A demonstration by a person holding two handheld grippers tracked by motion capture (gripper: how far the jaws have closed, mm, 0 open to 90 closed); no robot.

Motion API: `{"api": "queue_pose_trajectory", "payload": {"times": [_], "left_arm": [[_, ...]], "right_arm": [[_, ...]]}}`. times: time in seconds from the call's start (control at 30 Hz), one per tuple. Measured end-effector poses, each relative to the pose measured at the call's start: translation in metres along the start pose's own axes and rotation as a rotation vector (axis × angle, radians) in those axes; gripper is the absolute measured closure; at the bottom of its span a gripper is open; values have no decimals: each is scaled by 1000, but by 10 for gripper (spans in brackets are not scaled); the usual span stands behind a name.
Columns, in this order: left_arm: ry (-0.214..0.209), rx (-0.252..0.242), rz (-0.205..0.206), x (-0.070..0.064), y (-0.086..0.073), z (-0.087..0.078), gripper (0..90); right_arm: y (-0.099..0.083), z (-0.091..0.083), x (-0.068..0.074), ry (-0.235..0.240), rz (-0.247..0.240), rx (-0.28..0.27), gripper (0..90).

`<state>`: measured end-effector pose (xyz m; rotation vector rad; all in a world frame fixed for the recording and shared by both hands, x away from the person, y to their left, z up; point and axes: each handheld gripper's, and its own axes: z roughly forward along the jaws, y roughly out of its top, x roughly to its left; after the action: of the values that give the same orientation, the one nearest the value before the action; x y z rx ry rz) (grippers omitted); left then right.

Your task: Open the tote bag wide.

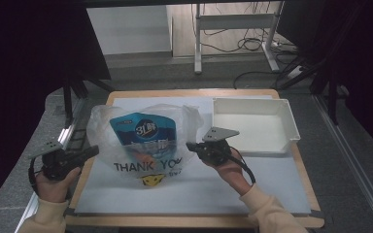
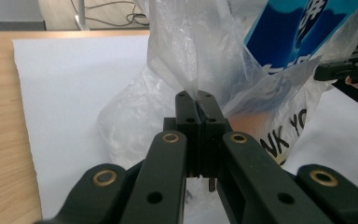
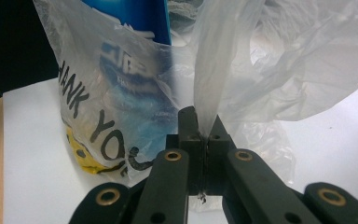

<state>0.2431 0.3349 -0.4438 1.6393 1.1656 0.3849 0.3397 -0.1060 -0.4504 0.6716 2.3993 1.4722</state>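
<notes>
Plastic bag [image 1: 145,145], thin and see-through, stands on the white sheet [image 1: 199,194] in the middle of the table [image 1: 311,194], printed "THANK YOU" in black above a yellow smiley. Inside it is a blue pouch [image 1: 143,128]; its writing is too small to read. The left gripper [image 1: 93,151] and right gripper [image 1: 190,145] each pinch one side of the bag. A white tray [image 1: 291,128] sits just right of it.

The big clear plastic bag with the blue packet inside [image 1: 143,141] stands in the middle and blocks the way across. On the far right sits an open white plastic tray [image 1: 291,124]. The white sheet on the table [image 1: 194,194] is bare on the near side.
</notes>
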Motion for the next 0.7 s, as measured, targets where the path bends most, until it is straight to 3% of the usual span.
{"api": "queue_pose_trajectory", "payload": {"times": [0.7], "left_arm": [[-10,48,-24,3,-17,11,900]], "right_arm": [[-22,4,-1,0,18,63,885]]}}
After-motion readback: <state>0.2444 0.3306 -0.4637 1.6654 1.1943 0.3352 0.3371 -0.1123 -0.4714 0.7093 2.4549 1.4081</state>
